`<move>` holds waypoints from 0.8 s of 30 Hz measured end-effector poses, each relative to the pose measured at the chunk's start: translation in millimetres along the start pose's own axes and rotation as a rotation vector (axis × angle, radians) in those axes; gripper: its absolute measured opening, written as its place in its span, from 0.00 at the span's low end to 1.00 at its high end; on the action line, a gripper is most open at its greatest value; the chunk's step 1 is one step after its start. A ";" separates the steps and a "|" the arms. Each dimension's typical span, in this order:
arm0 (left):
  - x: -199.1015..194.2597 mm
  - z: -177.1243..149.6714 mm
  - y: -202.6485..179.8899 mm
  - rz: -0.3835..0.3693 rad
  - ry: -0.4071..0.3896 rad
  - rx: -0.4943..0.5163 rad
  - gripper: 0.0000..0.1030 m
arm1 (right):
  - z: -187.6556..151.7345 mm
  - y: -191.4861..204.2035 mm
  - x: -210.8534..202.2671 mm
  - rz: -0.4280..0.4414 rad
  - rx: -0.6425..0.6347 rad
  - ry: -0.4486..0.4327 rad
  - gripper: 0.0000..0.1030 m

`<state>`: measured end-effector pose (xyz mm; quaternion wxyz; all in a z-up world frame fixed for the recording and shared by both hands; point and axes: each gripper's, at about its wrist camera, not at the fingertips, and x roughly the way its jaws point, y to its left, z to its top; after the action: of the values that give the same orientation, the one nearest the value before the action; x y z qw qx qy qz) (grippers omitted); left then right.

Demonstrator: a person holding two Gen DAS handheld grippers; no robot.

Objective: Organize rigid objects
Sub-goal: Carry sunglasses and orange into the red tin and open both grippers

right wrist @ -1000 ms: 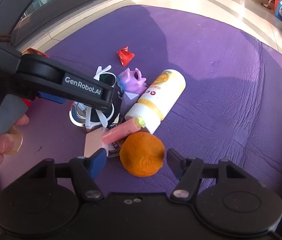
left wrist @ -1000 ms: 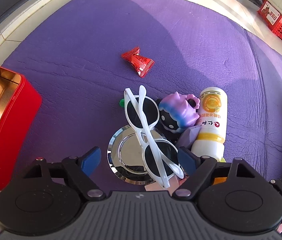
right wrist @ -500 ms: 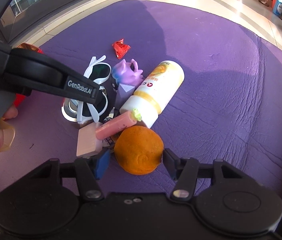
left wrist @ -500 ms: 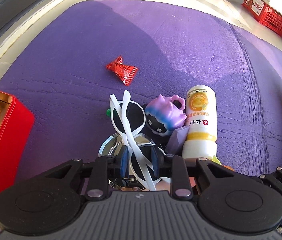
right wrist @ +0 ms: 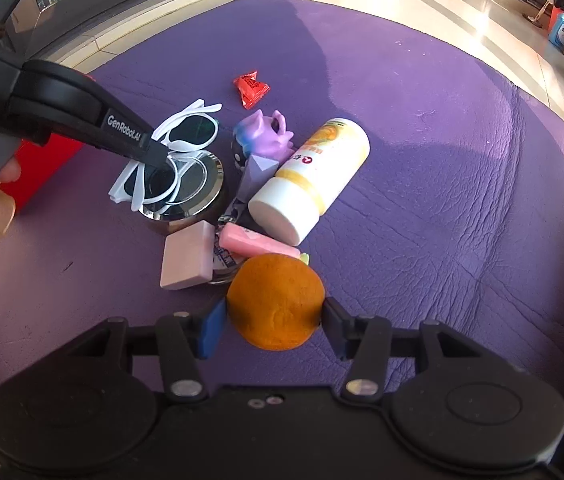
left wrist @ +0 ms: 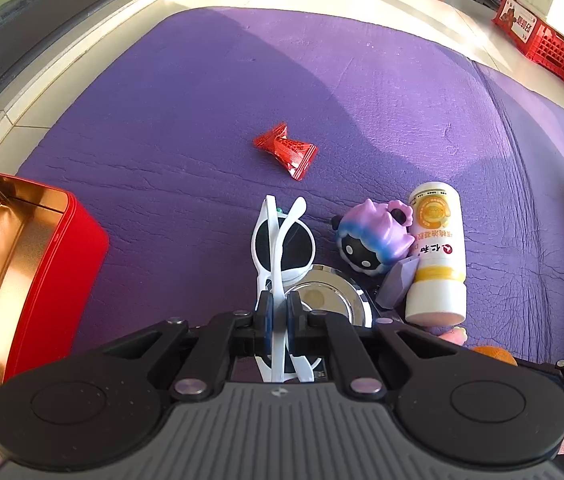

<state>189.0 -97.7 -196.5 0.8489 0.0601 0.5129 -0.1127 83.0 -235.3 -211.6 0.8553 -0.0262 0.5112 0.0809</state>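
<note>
My left gripper (left wrist: 277, 314) is shut on the white sunglasses (left wrist: 282, 240), which sit tilted over a round silver mirror (left wrist: 328, 300); both show in the right wrist view too, sunglasses (right wrist: 185, 136) and mirror (right wrist: 197, 184). My right gripper (right wrist: 273, 320) has its pads against both sides of an orange ball (right wrist: 275, 306). A purple toy figure (left wrist: 374, 236), a white and yellow bottle (left wrist: 436, 256), a pink block (right wrist: 185, 254) and a pink tube (right wrist: 257, 244) lie in one pile.
An open red tin with a gold inside (left wrist: 13, 256) stands at the left on the purple mat (left wrist: 201, 80). A red candy wrapper (left wrist: 286, 148) lies apart, farther back. Red crates (left wrist: 550, 48) stand on the floor far right.
My left gripper closed on the sunglasses and lifted them a little leftward. My right gripper moved in and closed around the orange ball.
</note>
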 end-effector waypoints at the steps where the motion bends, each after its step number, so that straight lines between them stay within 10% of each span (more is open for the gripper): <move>1: -1.3 -0.2 2.6 -0.002 0.000 -0.001 0.06 | -0.2 1.5 -4.6 -0.003 -0.004 -0.005 0.49; 24: -124.0 6.5 115.5 0.015 -0.090 -0.033 0.06 | 74.5 87.8 -87.4 0.148 -0.127 -0.137 0.49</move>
<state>168.1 28.7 -85.4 0.8728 0.0450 0.4756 -0.1004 92.7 -149.1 -96.0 0.8765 -0.0368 0.4457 0.1779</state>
